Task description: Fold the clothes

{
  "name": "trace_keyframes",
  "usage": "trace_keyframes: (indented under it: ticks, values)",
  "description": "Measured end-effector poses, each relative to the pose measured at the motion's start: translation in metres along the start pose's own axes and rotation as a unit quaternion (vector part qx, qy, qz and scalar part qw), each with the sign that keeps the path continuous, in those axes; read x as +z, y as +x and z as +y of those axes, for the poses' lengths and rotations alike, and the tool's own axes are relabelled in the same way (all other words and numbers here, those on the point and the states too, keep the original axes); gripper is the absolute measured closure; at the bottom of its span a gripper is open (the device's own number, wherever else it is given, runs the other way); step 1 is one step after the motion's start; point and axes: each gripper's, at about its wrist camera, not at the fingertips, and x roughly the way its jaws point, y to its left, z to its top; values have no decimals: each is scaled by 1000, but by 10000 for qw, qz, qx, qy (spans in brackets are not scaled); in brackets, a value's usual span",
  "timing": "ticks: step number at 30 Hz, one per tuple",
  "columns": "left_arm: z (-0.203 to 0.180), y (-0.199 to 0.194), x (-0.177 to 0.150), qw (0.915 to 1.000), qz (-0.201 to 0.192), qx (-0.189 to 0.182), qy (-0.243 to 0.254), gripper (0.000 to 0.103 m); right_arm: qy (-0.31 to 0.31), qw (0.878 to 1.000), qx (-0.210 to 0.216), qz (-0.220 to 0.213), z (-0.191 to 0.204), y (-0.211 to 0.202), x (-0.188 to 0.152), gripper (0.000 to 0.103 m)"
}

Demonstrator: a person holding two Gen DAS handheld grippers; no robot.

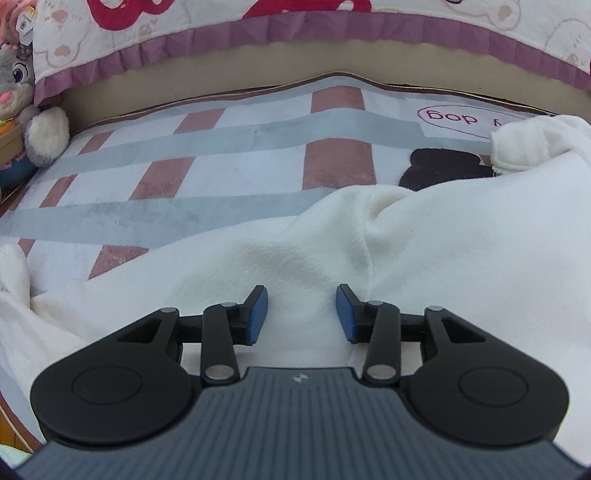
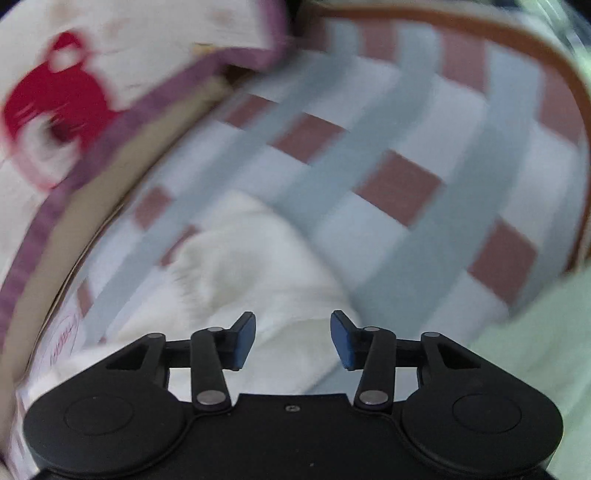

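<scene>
- A checked mat (image 1: 229,173) – white ground crossed by grey-blue bands with dusty-red blocks, brown-edged in the right wrist view.
- An oval label (image 1: 469,120) printed on it, its lettering upside down.
- A quilt (image 1: 207,29) behind – cream, red shapes, purple frill.
- A grey plush rabbit (image 1: 22,107) at far left.

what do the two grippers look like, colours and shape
Both match: the left gripper and right gripper each have two short fingers faced with blue pads, carried on black linkage bars with silver pivot pins, above rounded black housings with a circular outline. The left's body is ribbed dark grey with a small logo; the right's is plain black. No cables or sleeves show.
</scene>
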Motion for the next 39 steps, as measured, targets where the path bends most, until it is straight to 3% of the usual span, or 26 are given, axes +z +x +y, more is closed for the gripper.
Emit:
trace_keyframes:
  ticks: [2,4,6,7,8,12,13,14,16,19,22,24,26,28,30,32,34,35,37,39]
  values:
    - [0,-6,0,9999,-128,-75,-24,66,-1334,9901,-183,-388,33,-6,-11,50]
    - [-1,-21,0,9979,-505,-361,-173,66,-2503,9660,-304,-574,63,1,-27,48]
    - [-11,-41,2,9927,-940,-739,-141,64,-3511,9329,-444,-674,90,12,-44,48]
    - [-20,-49,3,9905,-1096,-829,-27,63,-3825,9196,-576,-689,99,19,-53,49]
    - [-30,-54,4,9891,-1182,-871,104,63,-3946,9140,-657,-676,102,25,-57,49]
    - [-64,-52,9,9906,-970,-965,91,63,-3968,9129,-819,-489,92,62,-58,51]
    - [-69,-49,11,9914,-852,-997,15,63,-3898,9163,-786,-483,88,66,-58,66]
    - [-73,-46,13,9921,-746,-1010,-29,63,-3802,9205,-718,-552,81,65,-57,96]
    - [-75,-45,16,9938,-619,-925,16,63,-3276,9355,-717,-1115,66,45,-46,97]
    - [-69,-45,19,9956,-615,-664,256,62,-1839,9632,-1005,-1682,25,7,-4,97]
    - [-55,-38,18,9974,-490,-358,379,61,-966,9651,-1916,-1501,-19,-2,37,85]
    - [-44,-30,17,9980,-378,-142,492,61,-511,9673,-1971,-1515,-37,-12,50,84]
    - [-37,-25,14,9968,-368,-8,708,61,-474,9718,-1576,-1687,-30,-27,43,74]
    - [-33,-22,15,9954,-410,43,865,61,-837,9765,-1053,-1685,0,-34,23,60]
    - [-29,-22,19,9956,-442,-108,816,59,-1378,9806,-286,-1365,44,-32,-2,60]
    - [-23,-22,28,9956,-500,-513,610,55,-1749,9791,570,-871,94,-26,-29,59]
    - [-19,-21,35,9889,-602,-1233,568,51,-2065,9678,1392,-375,148,-19,-54,58]
    - [-21,-21,38,9851,-629,-1394,785,47,-2174,9611,1694,-166,176,-13,-63,54]
    - [-30,-21,40,9770,-651,-1361,1507,46,-2372,9469,2156,242,236,-2,-80,54]
    - [-35,-18,40,9698,-728,-1108,2048,46,-2925,9273,2303,388,305,1,-90,53]
